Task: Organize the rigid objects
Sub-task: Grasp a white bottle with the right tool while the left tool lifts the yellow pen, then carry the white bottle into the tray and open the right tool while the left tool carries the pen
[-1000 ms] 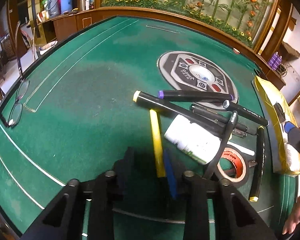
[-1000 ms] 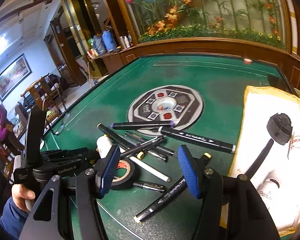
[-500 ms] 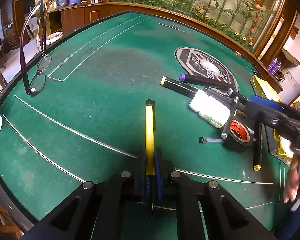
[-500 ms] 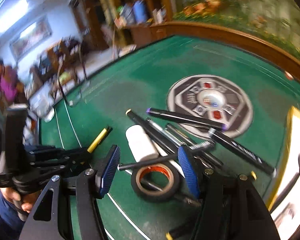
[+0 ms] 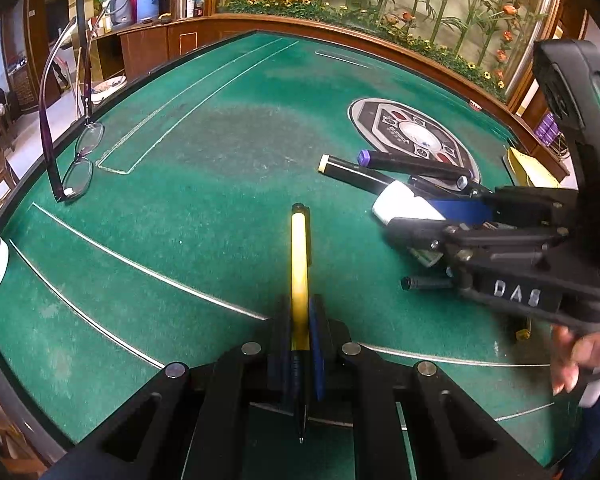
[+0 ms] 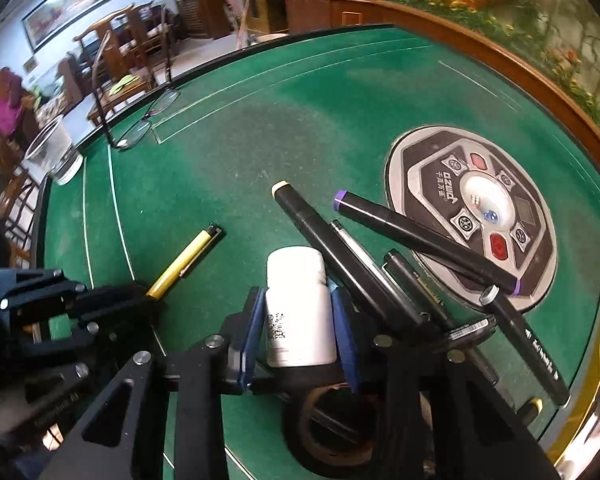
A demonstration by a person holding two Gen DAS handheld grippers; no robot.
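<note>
My left gripper (image 5: pixel 300 320) is shut on a yellow pen (image 5: pixel 299 256), which points forward over the green felt table (image 5: pixel 180 184). In the right wrist view the same pen (image 6: pixel 184 258) sticks out of the left gripper (image 6: pixel 140 292) at lower left. The jaws of my right gripper (image 6: pixel 298 312) are closing, with a white bottle (image 6: pixel 296 272) lying between them. Both blue pads sit against its sides. The left wrist view shows the right gripper (image 5: pixel 440 220) over the bottle (image 5: pixel 400 200).
Several black markers (image 6: pixel 420 236) lie piled right of the bottle, partly on a round control panel (image 6: pixel 472 208). A tape roll (image 6: pixel 332 428) lies under the right gripper. Glasses (image 5: pixel 78 160) and a glass cup (image 6: pixel 56 152) stand near the left edge. A yellow envelope (image 6: pixel 596 380) lies at the right.
The left gripper shut on the yellow pen and drew it left, away from the pile. The right gripper swung down over the white bottle and its jaws narrowed around it.
</note>
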